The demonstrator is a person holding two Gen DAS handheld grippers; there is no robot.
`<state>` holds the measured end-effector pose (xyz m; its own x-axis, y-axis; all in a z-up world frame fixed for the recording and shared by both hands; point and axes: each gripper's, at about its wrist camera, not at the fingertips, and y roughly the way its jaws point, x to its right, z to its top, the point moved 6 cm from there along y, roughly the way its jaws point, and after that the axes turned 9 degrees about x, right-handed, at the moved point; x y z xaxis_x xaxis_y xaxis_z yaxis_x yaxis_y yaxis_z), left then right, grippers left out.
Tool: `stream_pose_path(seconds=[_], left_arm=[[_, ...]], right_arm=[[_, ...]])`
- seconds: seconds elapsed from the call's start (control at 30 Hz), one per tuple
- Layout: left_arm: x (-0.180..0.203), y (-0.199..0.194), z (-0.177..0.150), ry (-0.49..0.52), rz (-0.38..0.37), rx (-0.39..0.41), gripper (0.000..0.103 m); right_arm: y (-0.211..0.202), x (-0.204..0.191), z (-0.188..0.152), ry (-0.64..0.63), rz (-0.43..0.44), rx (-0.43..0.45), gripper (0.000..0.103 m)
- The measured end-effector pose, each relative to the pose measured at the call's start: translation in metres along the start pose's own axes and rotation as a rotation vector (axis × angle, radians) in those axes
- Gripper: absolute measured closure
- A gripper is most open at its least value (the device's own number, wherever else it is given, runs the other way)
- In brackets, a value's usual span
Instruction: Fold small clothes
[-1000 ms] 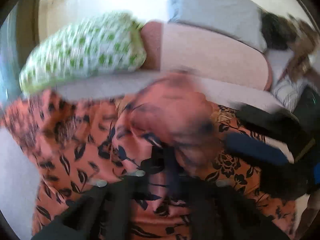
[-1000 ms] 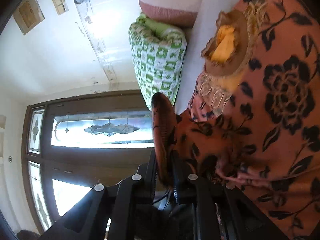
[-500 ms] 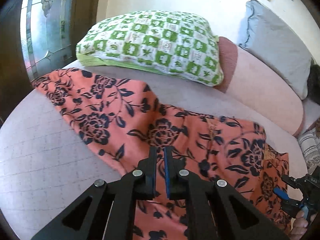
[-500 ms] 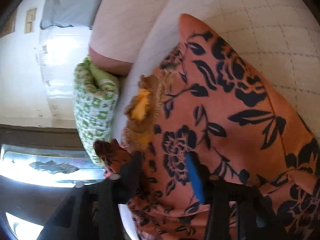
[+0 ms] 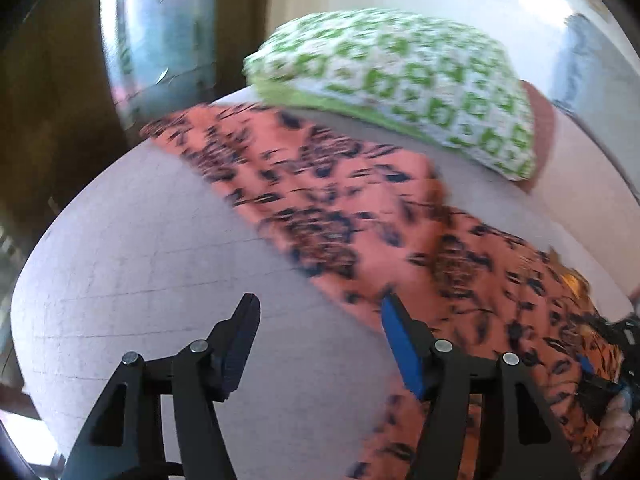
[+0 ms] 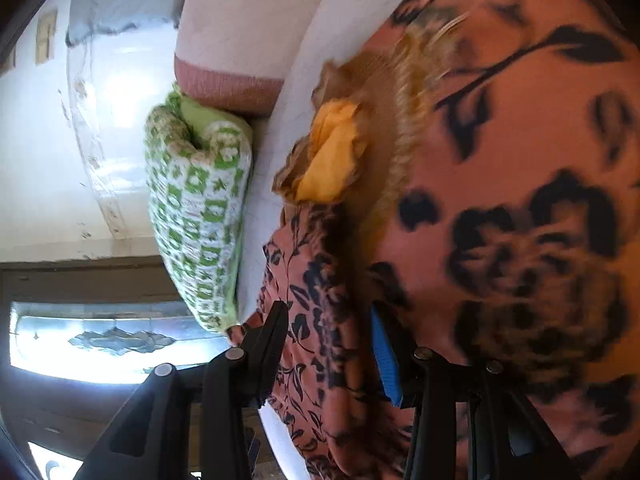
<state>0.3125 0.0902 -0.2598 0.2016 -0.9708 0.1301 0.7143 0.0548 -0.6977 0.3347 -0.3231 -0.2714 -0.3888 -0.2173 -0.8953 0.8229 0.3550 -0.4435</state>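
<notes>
An orange garment with a black flower print [image 5: 344,216] lies spread across the pale bed, running from the far left to the near right. My left gripper [image 5: 320,312] is open and empty above the bed beside the garment's near edge. My right gripper [image 6: 330,328] is open, its jaws on either side of a fold of the same garment [image 6: 520,208]. The garment's tan fringed neckline with yellow lining [image 6: 336,160] shows ahead of it. The right gripper also shows at the right edge of the left wrist view [image 5: 612,360].
A green and white checked pillow [image 5: 400,80] lies at the head of the bed and shows in the right wrist view [image 6: 196,216]. A pink bolster [image 6: 240,40] lies behind it. A dark wooden door with glass panes [image 6: 100,340] stands beyond the bed. Bare quilted mattress [image 5: 160,300] lies to the left.
My left gripper has opened, let go of the garment and drawn back toward the bare mattress. My right gripper was shut on cloth a second ago and has been open since, over the garment.
</notes>
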Motion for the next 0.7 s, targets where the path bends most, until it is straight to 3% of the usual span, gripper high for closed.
stream_pose_path(seconds=[0.17,0.23,0.37,0.43,0.5,0.57,0.7], left_arm=[[-0.047,0.006,0.007,-0.135,0.043,-0.042,0.039],[-0.057,0.006,0.008,-0.152,0.060,-0.043,0.039],[-0.065,0.006,0.007,-0.170,0.059,-0.054,0.039],[-0.063,0.005,0.007,-0.178,0.048,-0.053,0.039],[-0.057,0.002,0.006,-0.172,0.021,-0.050,0.039],[-0.042,-0.001,0.005,-0.148,-0.026,-0.051,0.039],[0.006,-0.006,-0.001,-0.044,-0.130,-0.061,0.038]], right_arm=[[0.016,-0.074,-0.071,-0.249,0.093,-0.110,0.058],[0.029,-0.098,-0.116,-0.387,0.077,-0.213,0.056],[0.045,-0.096,-0.178,-0.484,0.021,-0.361,0.053],[0.043,-0.086,-0.183,-0.504,-0.022,-0.339,0.053],[0.033,-0.081,-0.173,-0.472,-0.009,-0.289,0.053],[0.015,-0.071,-0.154,-0.423,0.006,-0.228,0.053],[-0.031,-0.047,-0.103,-0.398,-0.061,-0.071,0.053]])
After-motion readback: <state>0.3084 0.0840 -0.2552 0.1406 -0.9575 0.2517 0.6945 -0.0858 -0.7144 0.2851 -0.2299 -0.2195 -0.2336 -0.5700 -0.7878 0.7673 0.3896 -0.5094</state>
